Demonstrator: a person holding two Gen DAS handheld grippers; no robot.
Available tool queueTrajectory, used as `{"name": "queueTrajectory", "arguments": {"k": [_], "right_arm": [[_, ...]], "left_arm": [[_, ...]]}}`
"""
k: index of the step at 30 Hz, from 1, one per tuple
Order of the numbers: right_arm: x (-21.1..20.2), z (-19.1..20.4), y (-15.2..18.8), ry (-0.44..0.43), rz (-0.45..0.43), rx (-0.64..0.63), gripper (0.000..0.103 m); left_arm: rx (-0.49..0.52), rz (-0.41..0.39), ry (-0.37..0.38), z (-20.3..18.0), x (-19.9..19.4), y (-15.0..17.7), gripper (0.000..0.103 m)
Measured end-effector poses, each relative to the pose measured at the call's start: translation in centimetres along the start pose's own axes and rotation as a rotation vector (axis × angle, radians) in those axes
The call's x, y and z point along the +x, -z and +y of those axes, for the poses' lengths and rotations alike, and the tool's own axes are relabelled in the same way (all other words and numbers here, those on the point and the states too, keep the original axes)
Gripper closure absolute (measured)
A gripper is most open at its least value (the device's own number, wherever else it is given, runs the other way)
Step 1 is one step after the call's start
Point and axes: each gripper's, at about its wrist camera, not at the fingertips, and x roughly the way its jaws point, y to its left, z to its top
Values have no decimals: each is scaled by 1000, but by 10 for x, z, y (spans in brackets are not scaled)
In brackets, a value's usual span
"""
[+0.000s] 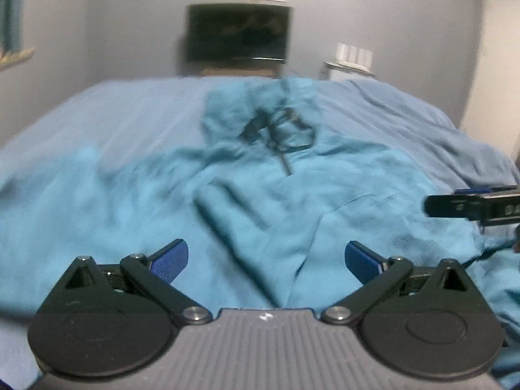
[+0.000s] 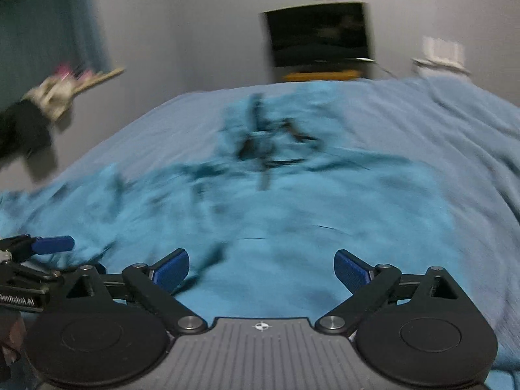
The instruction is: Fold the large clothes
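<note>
Both my grippers stand wide apart with nothing between the pads: the left gripper (image 1: pixel 266 258) and the right gripper (image 2: pixel 261 268) each hang over the teal garment (image 1: pixel 260 201), which lies rumpled across the blue bedsheet (image 1: pixel 130 104). No earlier frame, so I judge only this: I hold nothing and must take a fresh hold before any fold.

To do that well, I should pick an outer edge or corner on each side rather than pinching the bunched middle, and bite a single layer so the cloth lifts flat. The dark drawstring (image 1: pixel 279 130) sits at twelve o'clock from my left jaws, well ahead; the fabric spreads directly under both. From the left wrist view, my right gripper shows at three o'clock. The right view is smeared, so the creases there may mislead me.
</note>
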Motion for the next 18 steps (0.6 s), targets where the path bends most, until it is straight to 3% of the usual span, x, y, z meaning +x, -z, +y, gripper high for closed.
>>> {"name": "queueTrajectory", "arguments": {"k": [3,5,8,10,11,12,15,16,18], "right_arm": [[2,-42,5,68,-9,104,5],[8,-57,10,113,-16,107,5],[20,-69,21,156,-5,69,6],[25,-74,25,152,11,67,6],[28,-76,27,150,17,63,6],[30,-76,27,159,24,53,6],[39,-70,27,246,59,18,3],[42,-68,27,280,73,11,1],[49,-67,27,326,99,11,1]], "left_arm": [[62,68,17,-24,38,-17,0],[113,105,-11,-41,65,-21,1],[211,178,-104,-61,101,-13,16],[252,217,-139,-67,118,-4,38],[261,216,-154,-66,121,-2,43],[253,205,-159,-62,121,0,55],[137,165,-133,-41,115,3,75],[102,147,-136,-34,111,4,81],[58,119,-135,-24,103,8,83]]}}
